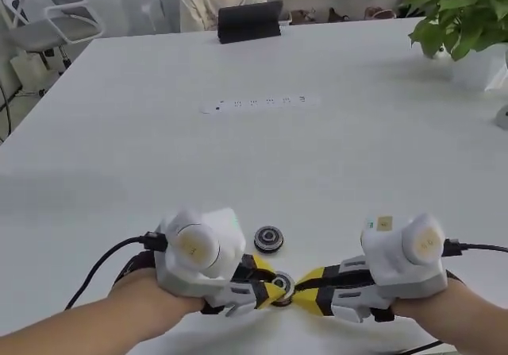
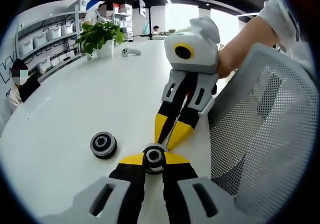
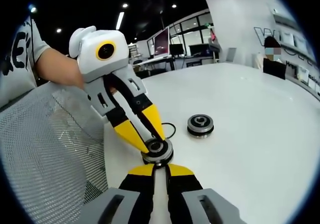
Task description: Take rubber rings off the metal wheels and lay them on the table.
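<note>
Wheel (image 2: 153, 156) clenched by left tool (image 2: 153, 160), right tool (image 3: 161, 169) closed against it, spare wheel (image 2: 103, 145) nearby

Beyond 1 loose wheel (image 1: 268, 239), the table (image 1: 317, 156) lies open.

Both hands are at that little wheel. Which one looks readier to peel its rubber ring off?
Probably the right. The left gripper clamps the wheel between its jaws, while the right gripper's closed tips sit at its rim, free to pull.
</note>
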A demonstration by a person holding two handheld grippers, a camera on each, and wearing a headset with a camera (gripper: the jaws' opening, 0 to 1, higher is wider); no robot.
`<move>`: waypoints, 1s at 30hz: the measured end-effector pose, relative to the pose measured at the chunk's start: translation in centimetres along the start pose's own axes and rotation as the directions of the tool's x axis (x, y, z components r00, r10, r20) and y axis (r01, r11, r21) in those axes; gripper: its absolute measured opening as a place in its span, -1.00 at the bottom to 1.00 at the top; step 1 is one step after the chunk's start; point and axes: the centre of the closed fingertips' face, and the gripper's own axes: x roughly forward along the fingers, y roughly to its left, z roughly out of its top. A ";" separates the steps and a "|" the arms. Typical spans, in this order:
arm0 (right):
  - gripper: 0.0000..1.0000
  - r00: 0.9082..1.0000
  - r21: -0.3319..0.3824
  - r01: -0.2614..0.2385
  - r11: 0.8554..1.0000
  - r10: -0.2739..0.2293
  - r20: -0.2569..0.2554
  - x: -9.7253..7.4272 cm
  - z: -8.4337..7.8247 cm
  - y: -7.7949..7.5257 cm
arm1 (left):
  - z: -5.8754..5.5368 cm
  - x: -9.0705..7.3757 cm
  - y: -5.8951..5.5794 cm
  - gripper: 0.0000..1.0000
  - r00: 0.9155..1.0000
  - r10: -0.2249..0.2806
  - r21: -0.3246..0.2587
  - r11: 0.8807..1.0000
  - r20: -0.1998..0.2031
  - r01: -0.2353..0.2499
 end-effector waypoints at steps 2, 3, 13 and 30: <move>-0.92 1.000 0.008 0.002 1.000 -0.002 -0.001 0.0 0.0 0.0 | 0.0 0.0 0.0 -0.86 1.000 0.001 0.001 1.000 -0.002 -0.001; -0.94 1.000 0.010 0.003 1.000 -0.003 -0.002 0.0 0.0 0.0 | 0.0 0.0 0.0 -0.86 1.000 0.002 0.001 1.000 -0.002 -0.002; -1.00 1.000 0.158 0.024 0.987 -0.026 0.013 -0.1 -0.1 -0.4 | 0.1 0.0 0.1 -0.86 1.000 0.012 0.001 1.000 0.000 -0.012; -1.00 0.991 0.390 -0.008 0.921 -0.045 0.127 -0.7 1.3 -1.1 | 0.1 0.0 0.1 -0.86 1.000 0.022 -0.006 1.000 -0.005 -0.022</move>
